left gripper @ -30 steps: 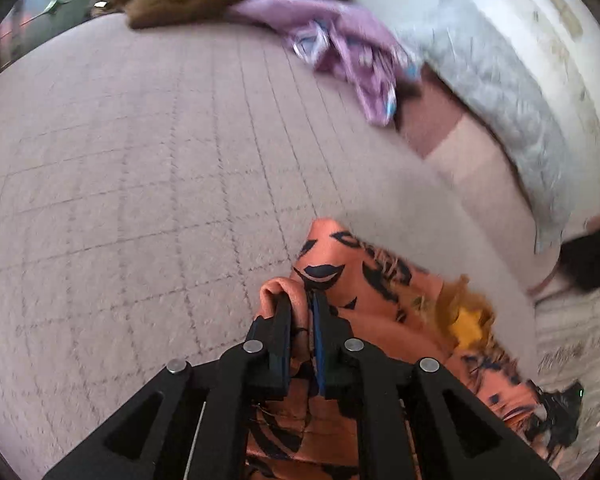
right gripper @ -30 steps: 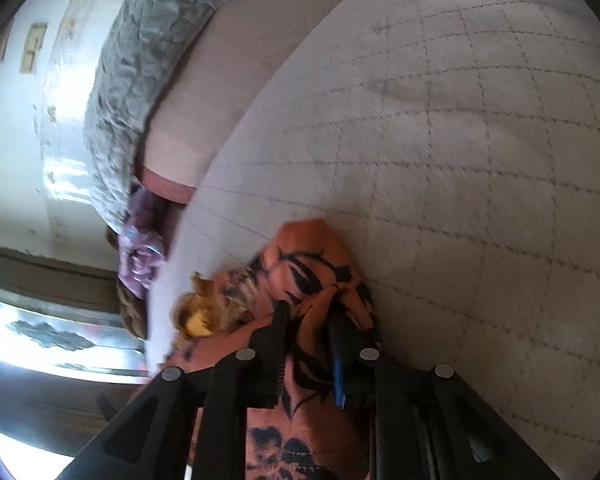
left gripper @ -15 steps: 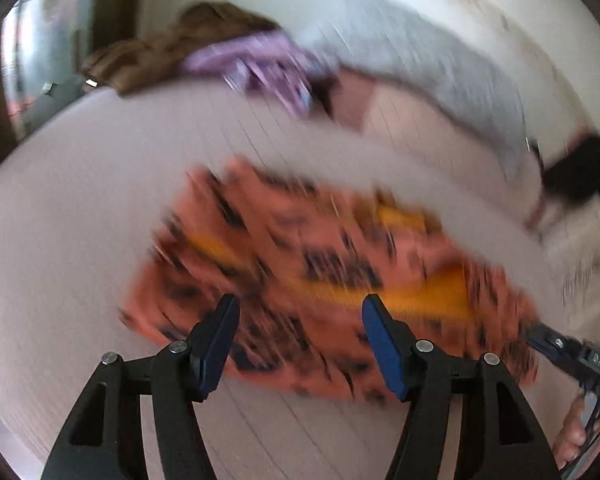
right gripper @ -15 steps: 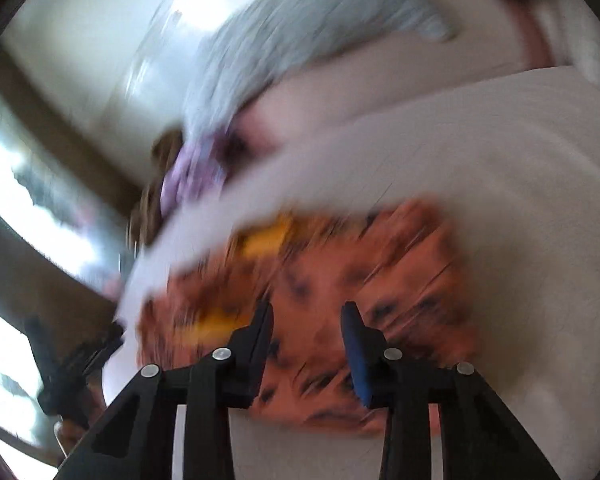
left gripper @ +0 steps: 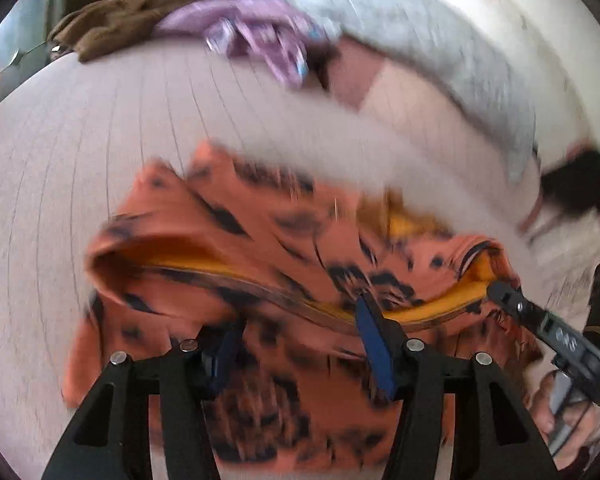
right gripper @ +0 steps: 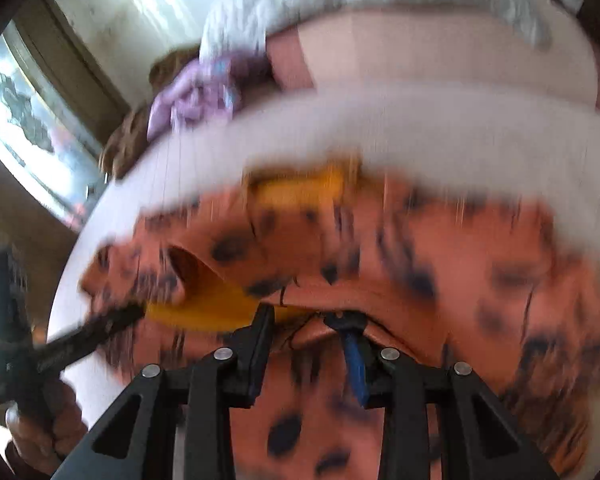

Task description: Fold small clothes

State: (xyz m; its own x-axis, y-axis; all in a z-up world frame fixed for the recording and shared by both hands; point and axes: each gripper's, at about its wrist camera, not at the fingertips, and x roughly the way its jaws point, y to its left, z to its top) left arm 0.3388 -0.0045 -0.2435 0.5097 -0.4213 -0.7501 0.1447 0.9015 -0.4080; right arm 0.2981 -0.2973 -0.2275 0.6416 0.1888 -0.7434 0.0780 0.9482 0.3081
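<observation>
An orange garment with black tiger print and a yellow lining lies spread on the pale quilted bed; it also shows in the right wrist view. My left gripper is open, its jaws over the garment's near fold. My right gripper is open, its tips at the garment's folded edge by the yellow lining. The right gripper also shows at the right of the left wrist view, and the left gripper at the left of the right wrist view. Both views are blurred by motion.
A purple garment and a brown garment lie at the bed's far edge. A grey quilt lies along the wall behind. A window is at the left in the right wrist view.
Both grippers let go of the orange garment and opened. The garment, bunched a second ago, now lies spread wider on the bed. Both grippers have come down close over its near edge.
</observation>
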